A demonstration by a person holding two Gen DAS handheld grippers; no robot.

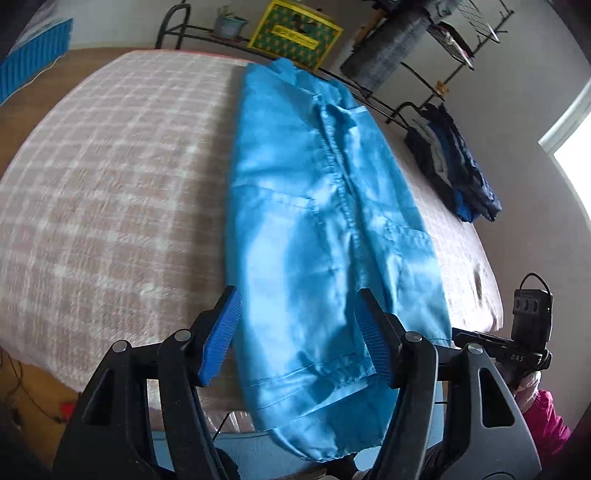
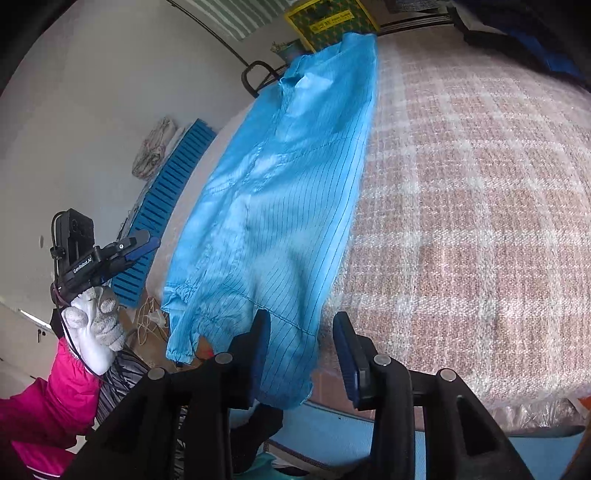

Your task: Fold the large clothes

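A large bright blue garment (image 1: 317,221) lies folded lengthwise into a long strip on a table with a pink checked cloth (image 1: 110,166). Its near end hangs over the table's front edge. My left gripper (image 1: 295,332) is open, its blue pads on either side of the garment's near end, above it. In the right wrist view the same garment (image 2: 273,206) has thin dark stripes. My right gripper (image 2: 301,350) is open over its near hem, the left finger against the fabric. The left gripper also shows in the right wrist view (image 2: 144,247), held by a white-gloved hand.
A pile of dark blue clothes (image 1: 454,162) lies at the table's far right. A yellow and green box (image 1: 295,35), a plant pot (image 1: 229,24) and a black wire rack (image 1: 458,40) stand behind the table. A blue slatted crate (image 2: 166,199) lies left of it.
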